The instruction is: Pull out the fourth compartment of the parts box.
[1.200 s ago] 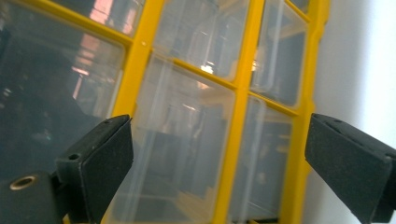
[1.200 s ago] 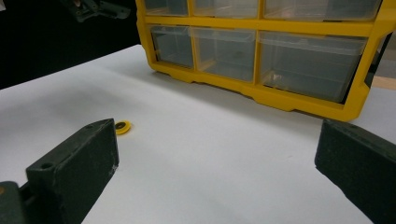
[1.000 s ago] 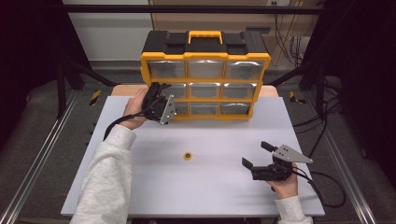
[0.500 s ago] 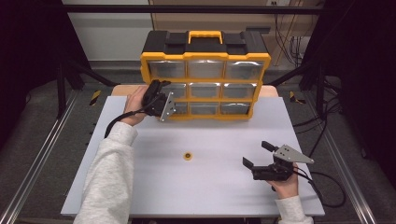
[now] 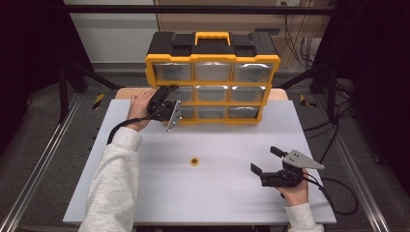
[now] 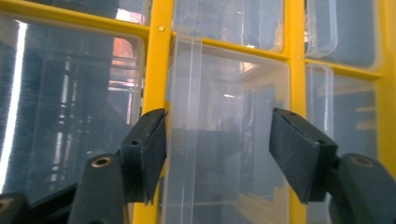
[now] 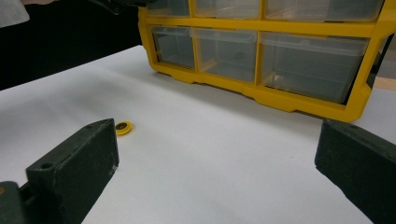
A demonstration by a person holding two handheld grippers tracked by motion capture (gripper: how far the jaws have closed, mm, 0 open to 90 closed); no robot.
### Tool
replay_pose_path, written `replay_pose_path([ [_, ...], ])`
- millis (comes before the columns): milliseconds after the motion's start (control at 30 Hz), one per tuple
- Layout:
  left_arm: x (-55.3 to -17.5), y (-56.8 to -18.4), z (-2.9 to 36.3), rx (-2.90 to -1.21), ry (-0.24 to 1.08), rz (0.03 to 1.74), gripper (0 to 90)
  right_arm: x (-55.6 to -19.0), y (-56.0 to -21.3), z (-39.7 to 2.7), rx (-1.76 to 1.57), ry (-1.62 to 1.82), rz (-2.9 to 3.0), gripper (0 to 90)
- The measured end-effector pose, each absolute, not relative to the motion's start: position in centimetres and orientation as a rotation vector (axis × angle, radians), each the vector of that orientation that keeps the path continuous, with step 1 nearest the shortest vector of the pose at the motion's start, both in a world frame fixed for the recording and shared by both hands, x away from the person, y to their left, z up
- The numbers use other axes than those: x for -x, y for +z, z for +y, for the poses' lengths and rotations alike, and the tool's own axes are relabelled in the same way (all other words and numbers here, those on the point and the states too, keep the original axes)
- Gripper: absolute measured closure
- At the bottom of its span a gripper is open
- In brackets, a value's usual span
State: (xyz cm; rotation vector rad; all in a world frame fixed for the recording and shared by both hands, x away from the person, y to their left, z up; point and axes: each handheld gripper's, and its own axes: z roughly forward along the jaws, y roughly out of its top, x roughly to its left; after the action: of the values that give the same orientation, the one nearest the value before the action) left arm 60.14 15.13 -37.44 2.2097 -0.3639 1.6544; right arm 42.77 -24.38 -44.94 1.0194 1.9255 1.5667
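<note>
The left claw (image 6: 217, 154) was up against the yellow-framed plastic organizer cabinet (image 5: 212, 79) at the back of the white desk (image 5: 145, 193). Its jaws had just been closing around the raised handle of a clear plastic drawer (image 6: 229, 140), pads not yet touching it. Set off-centre, one pad might catch the yellow divider and slip off. The right claw (image 5: 269, 160) rested wide open and empty, near a small yellow ring (image 5: 194, 161).

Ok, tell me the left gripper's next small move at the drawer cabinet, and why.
Probably keep closing the left gripper until its pads pinch the clear drawer's pull tab, then draw it out. Its jaws have just been closing and straddle that tab on the yellow drawer cabinet, with a gap left at the right pad, so nothing is gripped yet.
</note>
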Motion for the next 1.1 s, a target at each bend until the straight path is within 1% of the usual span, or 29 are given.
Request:
replay_pose_path([
  [233, -60.06, -37.61, 15.17, -2.168, 1.748, -0.404, 53.1, -42.83, -45.06, -24.26, -1.014, 1.565, 1.931, 0.2],
  [333, -60.01, -37.51, 15.14, -2.162, 1.76, -0.393, 58.1, -42.83, -45.06, -24.25, -1.017, 1.565, 1.931, 0.2],
  [500, -60.02, -37.59, 15.12, -2.14, 1.798, -0.408, 63.8, -42.82, -45.04, -24.26, -1.017, 1.567, 1.929, 0.2],
  [633, -60.06, -37.73, 15.09, -2.112, 1.833, -0.419, 69.9, -42.82, -45.04, -24.25, -1.018, 1.569, 1.929, 0.2],
  [767, -59.99, -37.65, 15.06, -2.113, 1.843, -0.417, 72.3, -42.83, -45.03, -24.26, -1.018, 1.571, 1.927, 0.2],
  [867, -59.93, -37.59, 14.99, -2.111, 1.857, -0.419, 75.9, -42.83, -45.05, -24.24, -1.018, 1.57, 1.929, 0.2],
  [1100, -59.88, -37.64, 14.89, -2.109, 1.86, -0.414, 76.7, -42.84, -45.04, -24.27, -1.017, 1.569, 1.929, 0.2],
])
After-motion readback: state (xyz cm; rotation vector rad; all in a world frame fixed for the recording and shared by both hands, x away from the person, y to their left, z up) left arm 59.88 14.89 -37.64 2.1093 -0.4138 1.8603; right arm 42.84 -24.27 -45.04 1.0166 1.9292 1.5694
